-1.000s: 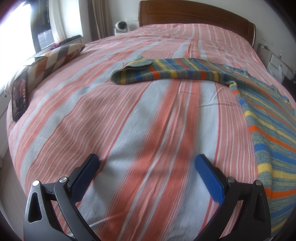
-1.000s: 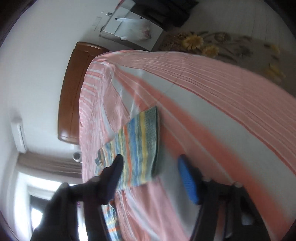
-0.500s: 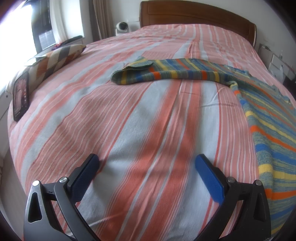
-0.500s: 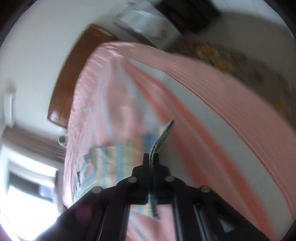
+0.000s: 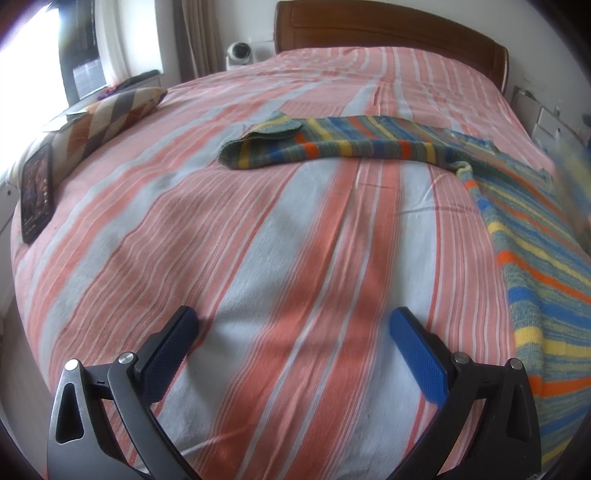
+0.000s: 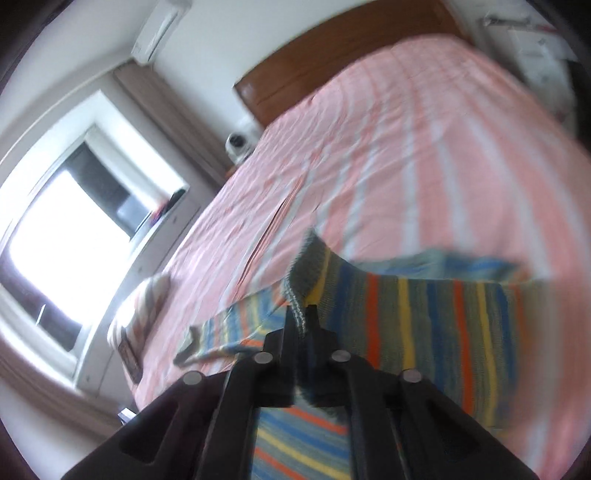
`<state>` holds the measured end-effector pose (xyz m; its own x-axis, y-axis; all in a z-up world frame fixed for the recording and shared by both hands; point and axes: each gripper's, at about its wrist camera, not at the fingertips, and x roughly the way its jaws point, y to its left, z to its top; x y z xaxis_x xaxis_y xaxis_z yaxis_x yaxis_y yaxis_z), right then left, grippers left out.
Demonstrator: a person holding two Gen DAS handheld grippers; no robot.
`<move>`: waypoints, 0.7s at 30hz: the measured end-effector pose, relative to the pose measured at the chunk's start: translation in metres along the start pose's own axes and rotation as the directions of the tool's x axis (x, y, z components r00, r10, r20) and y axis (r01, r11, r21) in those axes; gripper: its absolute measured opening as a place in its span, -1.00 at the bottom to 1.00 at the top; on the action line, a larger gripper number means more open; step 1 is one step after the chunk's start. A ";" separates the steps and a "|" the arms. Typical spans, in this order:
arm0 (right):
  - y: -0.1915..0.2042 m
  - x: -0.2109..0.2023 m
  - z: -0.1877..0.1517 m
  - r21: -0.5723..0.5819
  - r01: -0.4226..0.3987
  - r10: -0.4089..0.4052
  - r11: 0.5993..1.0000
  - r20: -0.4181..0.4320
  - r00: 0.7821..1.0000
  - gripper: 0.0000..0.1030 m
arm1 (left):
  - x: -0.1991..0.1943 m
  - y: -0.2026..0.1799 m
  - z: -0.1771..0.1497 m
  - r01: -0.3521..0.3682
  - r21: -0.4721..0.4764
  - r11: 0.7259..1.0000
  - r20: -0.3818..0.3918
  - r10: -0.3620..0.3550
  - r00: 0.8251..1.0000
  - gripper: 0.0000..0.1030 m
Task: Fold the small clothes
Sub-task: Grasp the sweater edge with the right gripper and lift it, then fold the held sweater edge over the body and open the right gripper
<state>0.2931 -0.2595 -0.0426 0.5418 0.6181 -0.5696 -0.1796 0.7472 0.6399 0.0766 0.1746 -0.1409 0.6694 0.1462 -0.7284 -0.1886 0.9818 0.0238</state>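
My right gripper [image 6: 301,317] has its jaws clamped on a ribbed edge of the striped sweater [image 6: 424,314], lifting that part off the bed [image 6: 406,147]. My left gripper [image 5: 291,343] hovers low over the striped bedspread, jaws wide apart and empty; the sweater [image 5: 354,142] sprawls ahead and to its right. A patterned pillow [image 5: 110,114] sits far left.

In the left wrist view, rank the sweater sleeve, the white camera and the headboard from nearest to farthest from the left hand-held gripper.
1. Sweater sleeve, mid-bed, ahead of the left hand-held gripper.
2. White camera, beyond the bed's far left corner.
3. Headboard, at the far end; close to the camera's depth.
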 end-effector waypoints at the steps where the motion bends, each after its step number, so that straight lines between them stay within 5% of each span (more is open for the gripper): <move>1: -0.007 0.015 -0.004 0.052 -0.036 0.037 0.998 -0.022 0.999 0.15 | 0.000 0.000 0.000 0.000 0.000 1.000 -0.001 0.000 1.000 0.99; 5: -0.034 0.016 -0.022 0.128 -0.076 0.074 0.989 0.023 0.997 0.23 | 0.000 0.000 0.000 0.000 0.001 1.000 0.000 0.000 1.000 0.99; 10: -0.062 -0.002 -0.061 0.122 0.094 -0.087 0.988 -0.063 0.994 0.23 | 0.000 -0.001 0.000 -0.001 0.002 1.000 0.001 0.001 1.000 0.99; 13: -0.106 -0.017 -0.097 0.136 0.289 -0.268 0.948 -0.153 0.951 0.22 | -0.001 0.000 0.000 0.000 0.001 1.000 0.002 0.000 1.000 0.99; 15: -0.129 -0.040 -0.114 0.136 0.312 -0.296 0.940 -0.122 0.947 -0.09 | -0.001 0.000 0.001 -0.001 0.003 1.000 0.005 0.001 1.000 0.99; 21: -0.150 -0.126 -0.164 0.156 0.436 -0.442 0.886 0.002 0.897 0.03 | -0.001 0.000 0.000 -0.001 0.002 1.000 0.004 0.001 1.000 0.99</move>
<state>0.1173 -0.4098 -0.1512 0.5672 0.2241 -0.7925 0.2048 0.8937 0.3993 0.0761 0.1747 -0.1403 0.6723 0.1474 -0.7254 -0.1878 0.9819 0.0255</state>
